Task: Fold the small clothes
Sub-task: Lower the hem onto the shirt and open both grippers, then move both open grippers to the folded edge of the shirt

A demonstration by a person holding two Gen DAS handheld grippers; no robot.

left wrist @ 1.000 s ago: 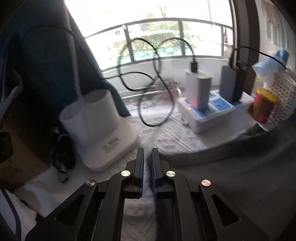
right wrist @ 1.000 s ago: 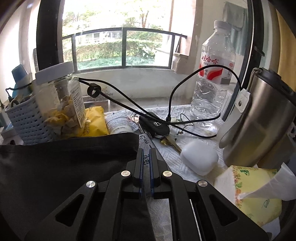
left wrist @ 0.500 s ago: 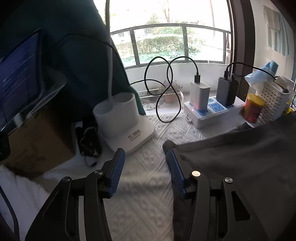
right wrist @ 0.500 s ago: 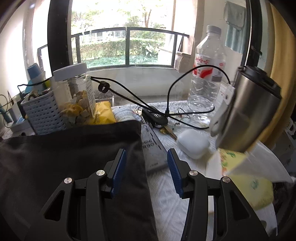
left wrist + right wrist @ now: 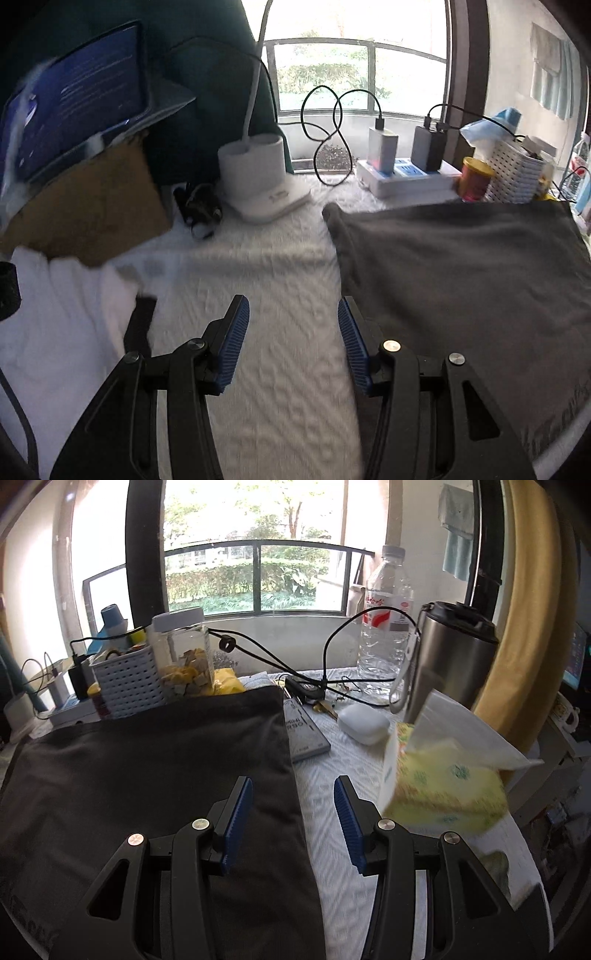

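Note:
A dark grey garment (image 5: 461, 280) lies folded flat on the white textured cloth (image 5: 266, 280); in the right wrist view the same garment (image 5: 147, 768) fills the left half. My left gripper (image 5: 293, 314) is open above the garment's left edge, nothing between its blue pads. My right gripper (image 5: 293, 797) is open over the garment's right edge, its left finger above the fabric and its right finger above the white cloth. Neither holds anything.
Left side: white lamp base (image 5: 258, 184), cardboard box (image 5: 85, 206), laptop screen (image 5: 74, 96), white garments (image 5: 55, 314). At the back: power strip (image 5: 406, 177), white basket (image 5: 125, 683), glass jar (image 5: 184, 657). Right side: water bottle (image 5: 388, 627), steel tumbler (image 5: 450, 657), tissue pack (image 5: 443, 782), white case (image 5: 364, 723), cables.
Both grippers were shut at the garment's far edge, then opened and drew back toward me. The garment stays flat on the cloth.

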